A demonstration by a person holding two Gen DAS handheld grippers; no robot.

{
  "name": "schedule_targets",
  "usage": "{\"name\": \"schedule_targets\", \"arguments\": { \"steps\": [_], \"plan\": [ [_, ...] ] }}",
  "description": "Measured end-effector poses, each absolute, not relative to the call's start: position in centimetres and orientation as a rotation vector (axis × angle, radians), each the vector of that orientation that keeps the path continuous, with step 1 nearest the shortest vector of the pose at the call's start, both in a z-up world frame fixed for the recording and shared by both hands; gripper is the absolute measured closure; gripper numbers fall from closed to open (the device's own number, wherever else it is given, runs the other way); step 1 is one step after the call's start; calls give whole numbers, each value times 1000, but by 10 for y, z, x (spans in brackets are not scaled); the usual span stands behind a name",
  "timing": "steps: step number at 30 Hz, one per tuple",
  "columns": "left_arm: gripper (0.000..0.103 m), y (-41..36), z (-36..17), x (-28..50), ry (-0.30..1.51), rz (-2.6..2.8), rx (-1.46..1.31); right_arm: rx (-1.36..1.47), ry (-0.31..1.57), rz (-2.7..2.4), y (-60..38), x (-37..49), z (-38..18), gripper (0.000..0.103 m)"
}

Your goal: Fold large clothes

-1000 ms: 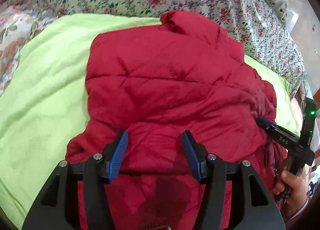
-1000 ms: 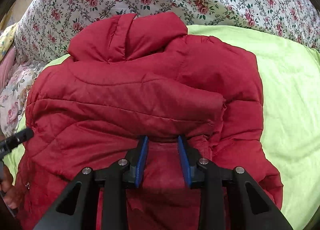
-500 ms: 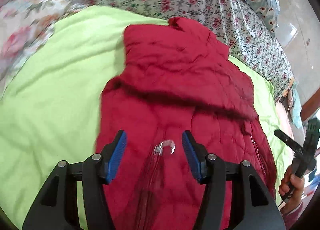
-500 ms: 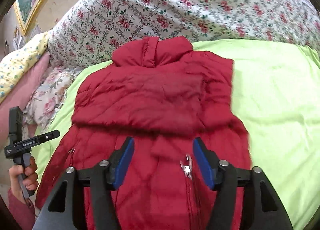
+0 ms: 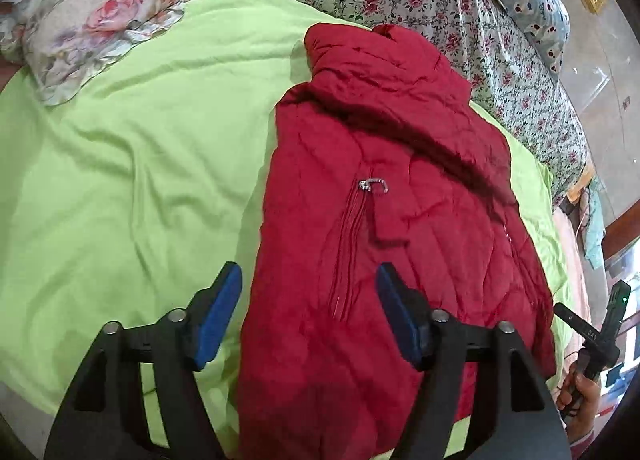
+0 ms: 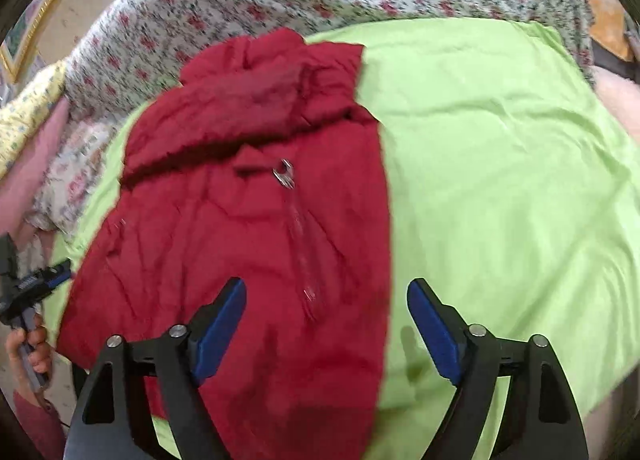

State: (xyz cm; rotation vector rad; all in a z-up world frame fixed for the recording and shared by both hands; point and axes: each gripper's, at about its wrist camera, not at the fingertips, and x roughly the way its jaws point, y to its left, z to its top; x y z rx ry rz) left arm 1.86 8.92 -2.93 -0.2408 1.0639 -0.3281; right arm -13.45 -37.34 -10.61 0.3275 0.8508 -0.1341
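The red quilted puffer jacket point(image 5: 392, 244) lies narrowed lengthwise ahead of both claws; bottom-to-collar folding remains. The left gripper point(image 5: 309, 310) and right gripper point(image 6: 326, 324) are opening, holding nothing.

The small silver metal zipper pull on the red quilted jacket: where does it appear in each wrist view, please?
Left wrist view: the silver metal zipper pull lies just above the picture's centre, on the red quilted jacket, under its folded upper part.
Right wrist view: the pull lies left of centre, slightly blurred.
Shared landmark: the lime green bedsheet under the jacket.
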Motion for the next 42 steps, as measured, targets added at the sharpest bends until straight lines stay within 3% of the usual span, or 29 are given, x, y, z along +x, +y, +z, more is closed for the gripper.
{"name": "schedule_targets", "arguments": {
  "steps": [11, 13, 18, 20, 22, 30, 34, 35, 37, 39, 42],
  "plan": [
    [33, 85, -48, -4, 1148, -364, -198, 360, 994, -60, -354, -148, -148, 16],
    [32, 84, -51, -10, 1162, -374, -186, 340, 988, -46, -352, -154, -146, 20],
    [29, 88, -59, -21, 1181, -403, -181, 353, 995, -23, -363, -169, -144, 52],
    [29, 89, -58, -24, 1178, -413, -171, 357, 996, -18, -366, -172, -143, 58],
    [29, 88, -57, -27, 1177, -420, -158, 367, 993, -12, -368, -174, -144, 59],
    [28, 85, -59, -31, 1166, -431, -124, 346, 991, -2, -358, -167, -148, 47],
    [28, 86, -61, -32, 1166, -446, -133, 349, 976, 22, -361, -171, -146, 50],
    [29, 86, -60, -33, 1164, -448, -127, 358, 967, 36, -362, -172, -145, 55],
    [36, 83, -58, -35, 1159, -463, -110, 389, 934, 85, -362, -175, -141, 65],
    [58, 80, -56, -39, 1156, -498, -108, 412, 903, 114, -361, -177, -138, 68],
    [77, 79, -54, -42, 1154, -545, -151, 433, 869, 138, -361, -180, -133, 71]
  ]
}}
